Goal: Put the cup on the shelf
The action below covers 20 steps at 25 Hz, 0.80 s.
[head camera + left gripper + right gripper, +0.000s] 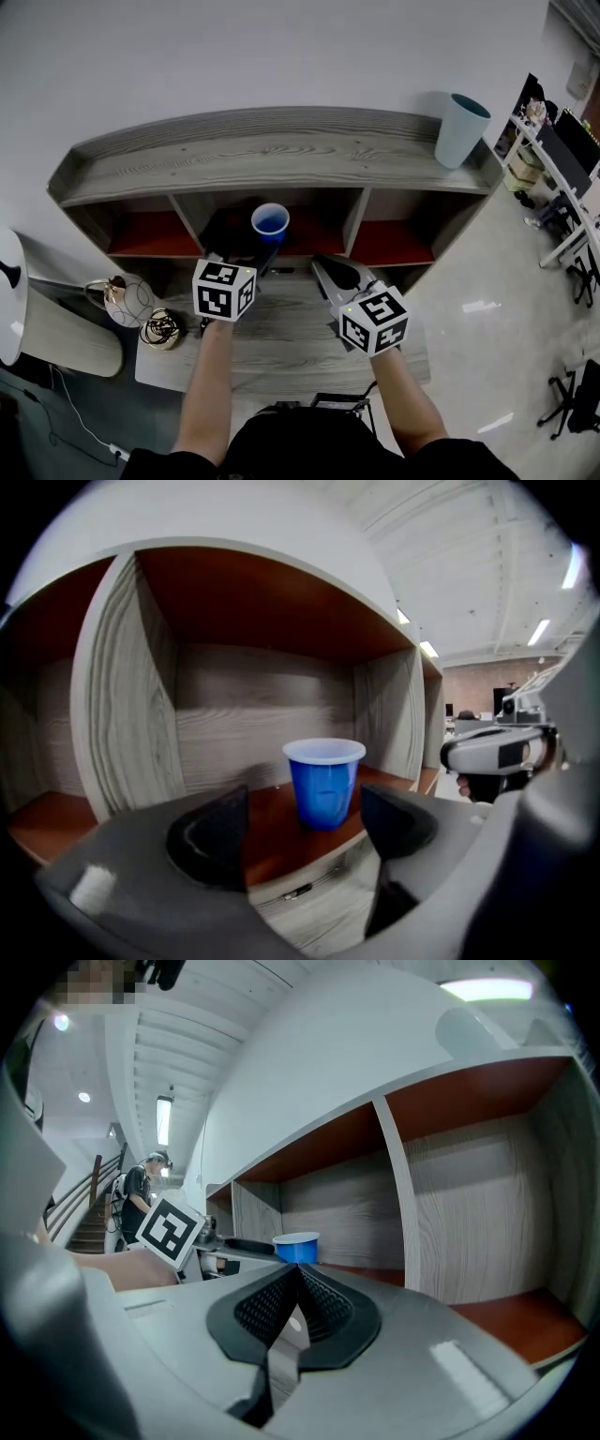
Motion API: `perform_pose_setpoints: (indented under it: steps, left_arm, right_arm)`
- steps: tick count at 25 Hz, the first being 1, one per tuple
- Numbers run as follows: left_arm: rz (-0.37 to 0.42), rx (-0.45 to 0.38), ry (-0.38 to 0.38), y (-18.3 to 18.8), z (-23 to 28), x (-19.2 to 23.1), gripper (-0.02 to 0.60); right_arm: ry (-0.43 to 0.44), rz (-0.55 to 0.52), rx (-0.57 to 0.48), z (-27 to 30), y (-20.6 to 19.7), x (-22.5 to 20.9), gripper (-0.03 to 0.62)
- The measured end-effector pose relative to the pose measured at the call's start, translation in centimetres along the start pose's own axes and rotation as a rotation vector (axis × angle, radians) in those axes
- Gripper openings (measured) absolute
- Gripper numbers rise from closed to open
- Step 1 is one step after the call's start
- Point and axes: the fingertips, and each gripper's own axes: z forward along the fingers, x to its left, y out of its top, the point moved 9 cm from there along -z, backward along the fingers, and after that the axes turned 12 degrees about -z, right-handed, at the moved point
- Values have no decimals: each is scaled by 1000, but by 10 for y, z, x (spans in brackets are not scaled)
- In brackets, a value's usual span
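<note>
A blue cup (270, 223) stands upright on the red-brown floor of the middle compartment of the grey wooden shelf (281, 155). My left gripper (246, 261) is just in front of that compartment. In the left gripper view its jaws (305, 817) stand wide open, and the cup (324, 782) sits a little beyond them, touched by neither pad. My right gripper (337, 274) hovers to the right over the lower board. Its ribbed pads (298, 1274) are pressed together with nothing between them, and the cup (296, 1246) shows past them.
A pale teal bin (461, 129) stands on the shelf's top at the right end. A wire basket (122, 298) and a small coiled object (161, 328) lie at the left of the lower board (281, 352). Desks and chairs (572, 206) fill the far right.
</note>
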Motion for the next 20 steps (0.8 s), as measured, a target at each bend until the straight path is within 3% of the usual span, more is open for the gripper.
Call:
perform_pose_setpoints:
  steps: [5,9,13,16,20]
  left_arm:
    - [-78,-66,-72,-7,-23,-2,371]
    - [-169,-115,-162,-15,-45,-9,247]
    - [-163,-147,-204,-26,-64,-21,143]
    - [-167,-182,-279,-34,-79,-34,-2]
    - [-146,-197,-370,-44,-94,-54,-2]
  right_arm:
    - [7,-6,2,-10,-1,3,12]
    - [7,-11,-3,-21,-1,6,12]
    - [14,-23,-12,-34,-2,9,12]
    - [45,-38,-31,-43,-2,15,12]
    - [104,-98,-69,-58,1,29,12]
